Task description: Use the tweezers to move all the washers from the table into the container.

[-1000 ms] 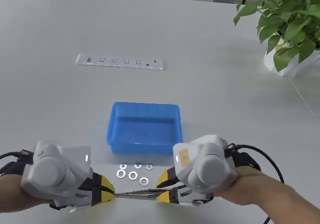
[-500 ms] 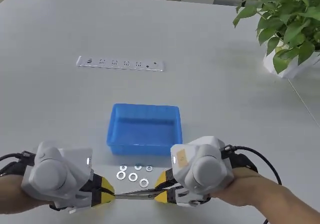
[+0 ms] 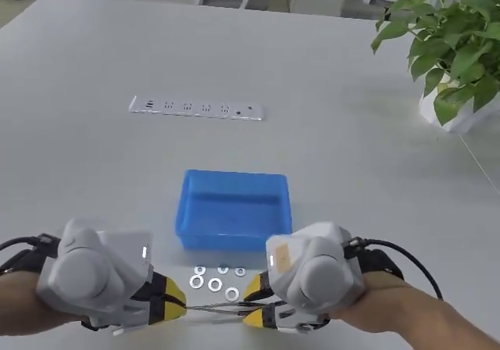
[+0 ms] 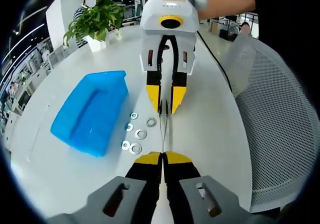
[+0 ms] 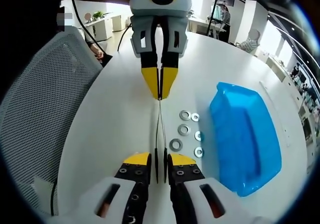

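Between your two grippers the thin steel tweezers (image 3: pixel 215 309) hang level, long axis running left to right, about parallel to the near wall of the blue plastic rectangular container (image 3: pixel 234 239). Left gripper (image 3: pixel 173 301) is clamped tight on one end, yellow tips together. Right gripper (image 3: pixel 256 303) grips the other end, jaws a little apart with both tweezer arms between them. In the right gripper view the arms look spread at your right end and meet at the left gripper (image 5: pixel 160 95).

Six small flat silver ring washers (image 3: pixel 215 284) lie loose on the white table (image 3: pixel 351 131), just beyond the tweezers' mid-length, between them and the container. None is in the container.

Key relation: the washers sit off the tweezers' side, not off either end. In the left gripper view they are left of the tweezers (image 4: pixel 164 129), in the right gripper view to the right. You'd likely need one hand to let go and swing a tip toward the cluster. Both grippers look about equally near.
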